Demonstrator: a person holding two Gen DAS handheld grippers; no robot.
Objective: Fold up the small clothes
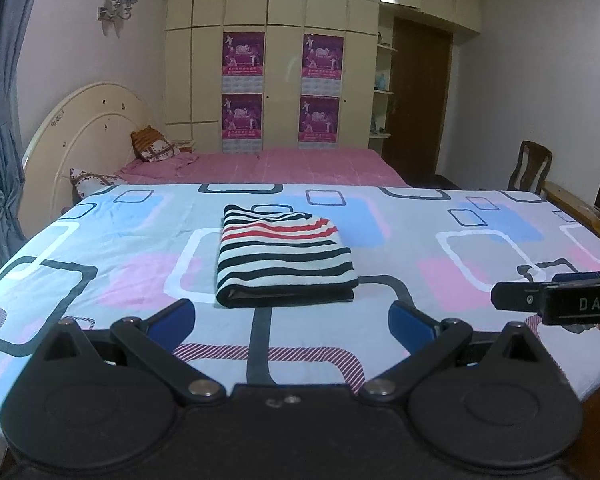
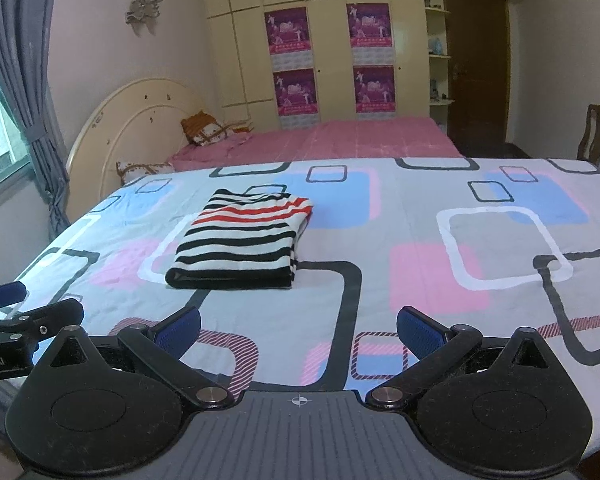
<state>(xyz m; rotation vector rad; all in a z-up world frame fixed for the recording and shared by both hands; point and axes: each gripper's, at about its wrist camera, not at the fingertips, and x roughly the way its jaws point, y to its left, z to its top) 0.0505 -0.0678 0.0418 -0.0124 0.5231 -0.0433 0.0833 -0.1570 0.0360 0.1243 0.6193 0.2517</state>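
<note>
Left tongs (image 1: 292, 316) spread wide, empty, at the near edge of the worktop (image 1: 100, 240). Striped garment (image 1: 284, 258) lies folded at centre, just beyond them, touching neither tool. Right tongs (image 2: 298, 330) likewise gaping, empty, garment far-left of them. Risk: a careless regrasp could drag the top layer and undo the fold. Underside layers hidden; both handles cut off.

folded striped garment (image 1: 284, 256): white with black stripes, a few red, ahead of left claw (image 1: 291, 322) | sheet (image 1: 100, 240): pale grey; pink and blue squares, black and white outlines | claw pads (image 2: 180, 330): blue, black arms | far bedspread (image 1: 300, 164): pink
</note>
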